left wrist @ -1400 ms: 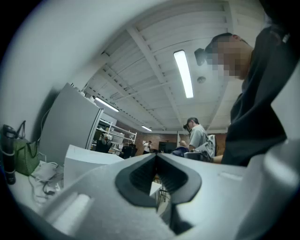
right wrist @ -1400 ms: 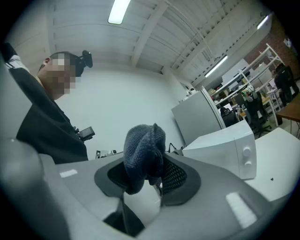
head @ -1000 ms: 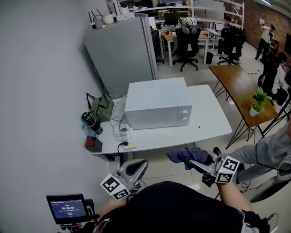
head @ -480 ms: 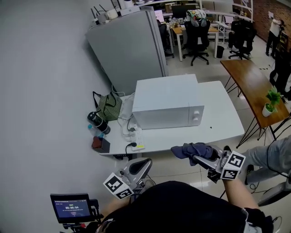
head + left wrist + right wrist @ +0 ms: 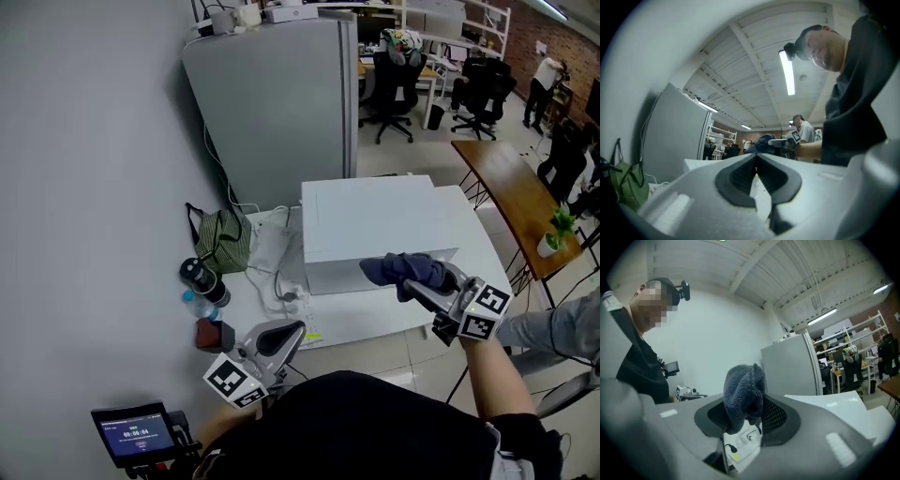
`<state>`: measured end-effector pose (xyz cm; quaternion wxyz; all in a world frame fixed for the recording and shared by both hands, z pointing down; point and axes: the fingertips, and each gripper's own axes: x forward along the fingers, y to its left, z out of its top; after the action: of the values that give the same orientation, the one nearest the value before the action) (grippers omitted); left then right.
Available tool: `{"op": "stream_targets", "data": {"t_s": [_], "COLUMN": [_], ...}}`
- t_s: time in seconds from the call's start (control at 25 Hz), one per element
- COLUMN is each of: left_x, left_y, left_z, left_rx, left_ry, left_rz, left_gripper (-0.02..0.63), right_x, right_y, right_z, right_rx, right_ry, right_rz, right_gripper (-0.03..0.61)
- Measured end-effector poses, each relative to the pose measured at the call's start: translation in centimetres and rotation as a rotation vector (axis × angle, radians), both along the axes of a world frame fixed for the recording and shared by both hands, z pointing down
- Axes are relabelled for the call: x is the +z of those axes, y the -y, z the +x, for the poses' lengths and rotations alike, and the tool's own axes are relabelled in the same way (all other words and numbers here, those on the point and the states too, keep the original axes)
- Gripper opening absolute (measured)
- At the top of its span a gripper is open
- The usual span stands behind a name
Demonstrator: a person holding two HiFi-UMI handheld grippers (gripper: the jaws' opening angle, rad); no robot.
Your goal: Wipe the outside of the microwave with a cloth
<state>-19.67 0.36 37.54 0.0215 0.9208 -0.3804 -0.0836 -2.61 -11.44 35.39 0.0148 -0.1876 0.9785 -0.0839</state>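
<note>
right gripper: raised, clamped on cloth, by microwave front
left gripper: low, jaws together, empty
around: bag, bottle on tabletop

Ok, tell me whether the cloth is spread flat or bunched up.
Bunched up: the cloth is a crumpled wad pinched in the right tongs, with no part of it laid out flat.
</note>
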Motion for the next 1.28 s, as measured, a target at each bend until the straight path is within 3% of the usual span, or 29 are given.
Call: {"op": "stream_targets", "data": {"t_s": [0.24, 0.48, 0.68, 0.84, 1.08, 1.28], "left_x": [1.0, 1.5, 1.7, 3.5, 5.2, 5.6], "left_y": [2.9, 4.6, 5.2, 4.1, 3.0, 4.0], "left_z": [-2.2, -1.3, -3.4, -5.0, -7.4, -7.2], "left_rx": [-0.021, -0.173, -0.304, -0.353, -0.389, -0.374], "left_ry": [-0.007, -0.033, -0.060, -0.048, -0.053, -0.043], "left_rz": [-0.039, -0.044, -0.051, -0.073, -0.129, -0.153], "left_gripper": [0.003, 0.003, 0.003, 0.003, 0.003, 0.003], "right_x": [0.0, 0.1, 1.5, 6.4, 14.1, 16.1], "right_y": [5.8, 13.8, 21.3, 25.5, 31.3, 33.5], "right_z": [-2.5, -6.0, -14.6, -22.1, -27.9, -24.6], "right_rx": [0.025, -0.073, -0.156, -0.221, -0.226, -0.217], "right_ry": [-0.069, -0.146, -0.358, -0.596, -0.846, -0.931], "right_rz": [0.046, 0.122, 0.235, 0.305, 0.215, 0.132], "right_gripper": [0.149, 0.149, 0.149, 0.149, 0.149, 0.144]}}
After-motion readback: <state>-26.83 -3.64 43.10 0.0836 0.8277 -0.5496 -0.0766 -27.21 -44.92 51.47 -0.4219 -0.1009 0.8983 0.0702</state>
